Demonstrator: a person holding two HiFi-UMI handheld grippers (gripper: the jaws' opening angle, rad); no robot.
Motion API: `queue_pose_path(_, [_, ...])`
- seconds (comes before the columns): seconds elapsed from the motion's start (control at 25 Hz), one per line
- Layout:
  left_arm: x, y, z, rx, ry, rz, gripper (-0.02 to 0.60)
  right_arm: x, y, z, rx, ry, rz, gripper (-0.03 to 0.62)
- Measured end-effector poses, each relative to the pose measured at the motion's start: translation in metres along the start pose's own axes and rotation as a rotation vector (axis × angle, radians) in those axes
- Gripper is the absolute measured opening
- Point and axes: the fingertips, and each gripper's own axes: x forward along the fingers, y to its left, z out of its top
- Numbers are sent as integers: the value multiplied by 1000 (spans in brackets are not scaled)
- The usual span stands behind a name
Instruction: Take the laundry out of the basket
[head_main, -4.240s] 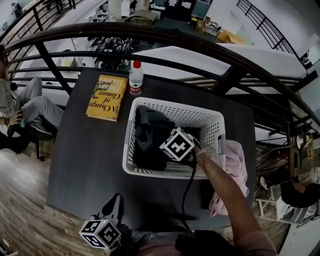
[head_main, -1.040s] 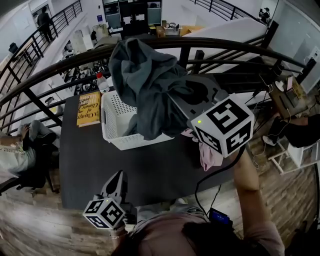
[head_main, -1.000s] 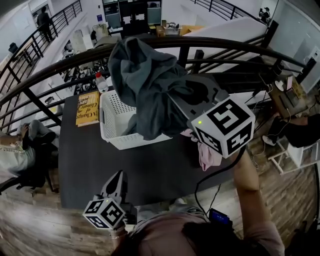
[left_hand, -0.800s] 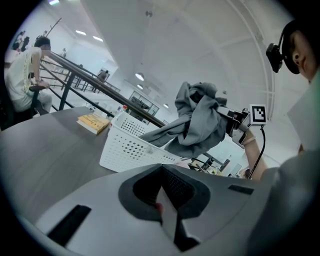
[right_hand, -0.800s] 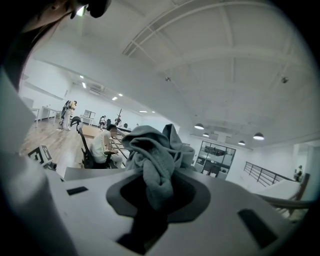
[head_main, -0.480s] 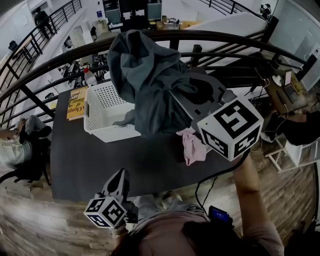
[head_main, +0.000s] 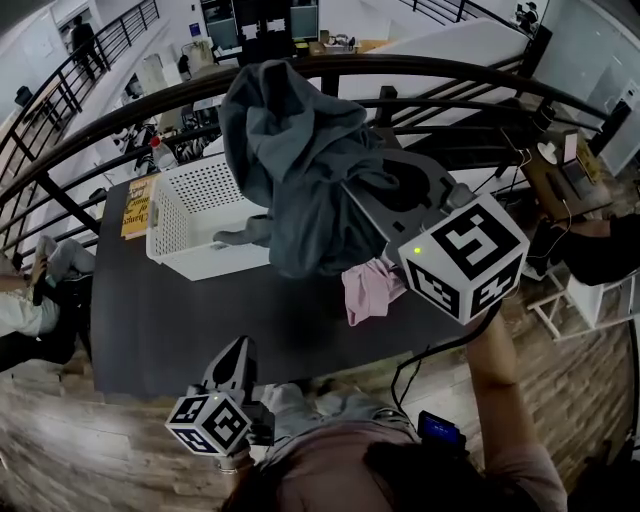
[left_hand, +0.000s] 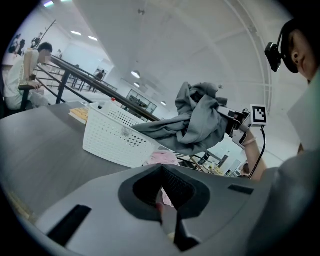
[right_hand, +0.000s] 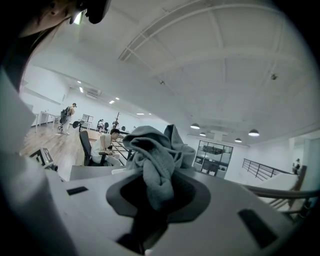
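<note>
I am holding the left gripper (head_main: 236, 352) low by the near edge of the dark table (head_main: 170, 320), its jaws pressed together on nothing. Further right, the crumpled grey cotton garment (head_main: 290, 150) is hanging high, pinched in the right gripper (head_main: 365, 200). One trailing end is reaching down to the white perforated plastic basket (head_main: 185, 215), so I judge I should lift higher before swinging right toward the pink cloth (head_main: 365, 290). I am seeing nothing else in the basket, though its floor is partly hidden.
</note>
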Motion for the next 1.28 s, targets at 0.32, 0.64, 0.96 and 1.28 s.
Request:
queue_pose_path(0.32, [9, -32, -23, 3, 7, -17, -3, -29, -15, -20, 4, 20, -3, 97])
queue_pose_path(0.64, [13, -49, -44, -7, 13, -18, -3, -48, -23, -59, 24, 95, -1, 97])
queue_pose_path(0.96, [17, -61, -54, 1, 36, -23, -3, -54, -15, -110, 98, 179, 24, 97])
queue_pose_path(1.28, [19, -62, -57, 11, 46, -22, -2, -50, 9, -166, 195, 273, 64, 97])
